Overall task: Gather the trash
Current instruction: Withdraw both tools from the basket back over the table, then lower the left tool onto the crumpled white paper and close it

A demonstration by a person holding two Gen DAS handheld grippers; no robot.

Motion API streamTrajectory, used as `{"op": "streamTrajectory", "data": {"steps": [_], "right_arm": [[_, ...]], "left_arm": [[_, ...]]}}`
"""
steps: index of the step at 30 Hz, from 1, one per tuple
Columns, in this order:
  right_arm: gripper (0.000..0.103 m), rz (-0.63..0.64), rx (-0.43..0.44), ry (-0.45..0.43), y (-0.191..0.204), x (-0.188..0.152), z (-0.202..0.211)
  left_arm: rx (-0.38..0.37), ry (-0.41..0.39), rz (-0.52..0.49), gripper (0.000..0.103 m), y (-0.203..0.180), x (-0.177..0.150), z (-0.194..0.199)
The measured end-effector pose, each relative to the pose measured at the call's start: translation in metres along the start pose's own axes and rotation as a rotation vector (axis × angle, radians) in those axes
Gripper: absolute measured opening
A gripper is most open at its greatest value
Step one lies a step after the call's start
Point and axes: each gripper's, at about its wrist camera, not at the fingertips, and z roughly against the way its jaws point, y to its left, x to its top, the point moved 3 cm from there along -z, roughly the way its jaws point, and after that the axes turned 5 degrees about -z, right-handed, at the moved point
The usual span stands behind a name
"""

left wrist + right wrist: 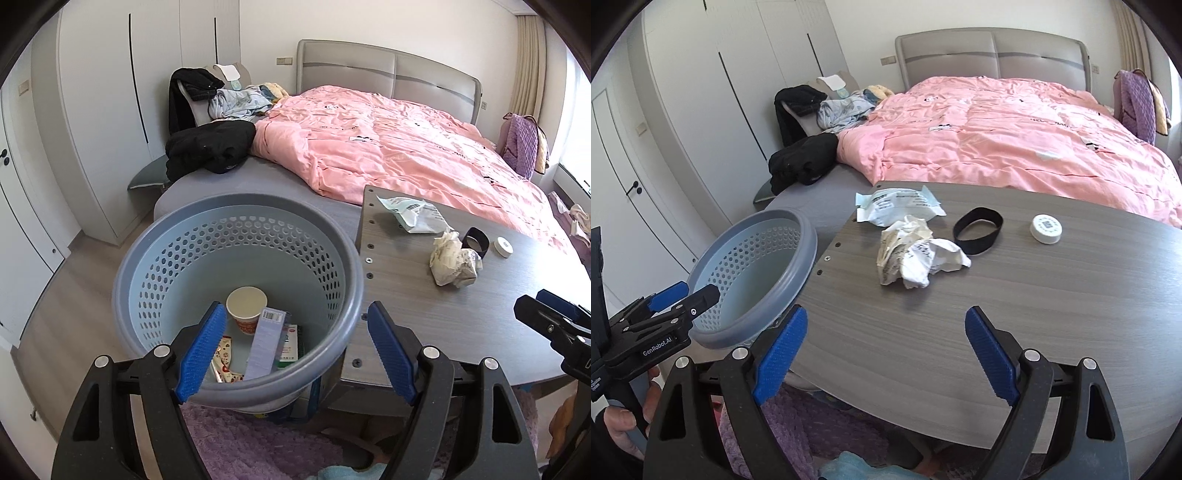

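A grey-blue perforated basket stands left of the wooden table. In it lie a paper cup, a lilac box and a snack wrapper. My left gripper hangs open over the basket's near rim, nothing between its blue pads. On the table sit a crumpled paper wad and a white-green plastic packet. My right gripper stands open above the table's near part, short of the wad and holding nothing. The basket shows at the left of the right wrist view.
A black band and a white round lid lie right of the wad. Behind the table is a bed with a pink quilt and dark clothes. White wardrobes line the left wall. A purple rug lies below.
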Motion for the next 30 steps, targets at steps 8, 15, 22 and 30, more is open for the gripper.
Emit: {"op": "streamTrajectory", "data": {"steps": [8,15,22,30], "right_arm": [[0.087,-0.070,-0.032,-0.040,-0.041,0.000,0.021],[0.088,-0.115,-0.049,-0.070,-0.070,0.004,0.032],[0.089,-0.148,-0.066,-0.088,-0.096,0.009,0.031],[0.089,-0.187,-0.087,-0.094,-0.128,0.017,0.022]], "left_arm": [[-0.040,0.006,-0.072,0.076,-0.040,0.006,0.001],[-0.062,0.015,-0.107,0.076,-0.066,0.017,-0.006],[-0.078,0.037,-0.157,0.076,-0.096,0.029,-0.020],[-0.114,0.071,-0.215,0.076,-0.135,0.039,-0.039]]}}
